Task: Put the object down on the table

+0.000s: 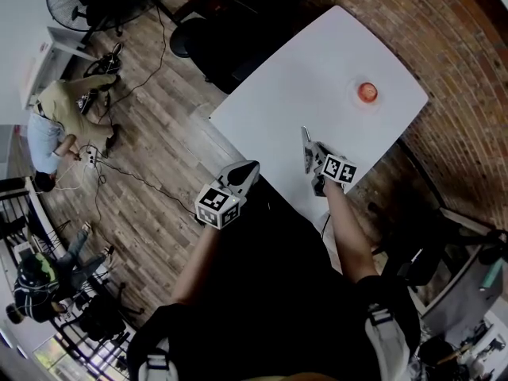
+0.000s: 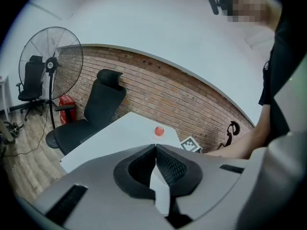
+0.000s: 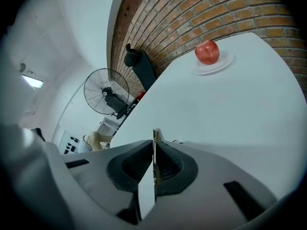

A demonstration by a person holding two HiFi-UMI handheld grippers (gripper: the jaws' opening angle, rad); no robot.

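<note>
Above the white desk (image 1: pixel 317 78), right hand-held gripper (image 1: pixel 316 163) pinches a thin object (image 3: pixel 154 134), likely stiff and light, by its flat faces; left hand-held gripper (image 2: pixel 156 148) closed, empty.

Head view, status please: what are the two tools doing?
Left tool shut, empty. Right tool shut on a thin flat object, over the white table, not yet down. Apple on plate at far side, not in the way.

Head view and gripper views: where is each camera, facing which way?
Head view: on the head, steeply down at the white table; both arms show.
Left gripper view: on the left gripper, facing the brick wall; right arm shows.
Right gripper view: on the right gripper, facing across the table; no body.
All share the apple.
</note>
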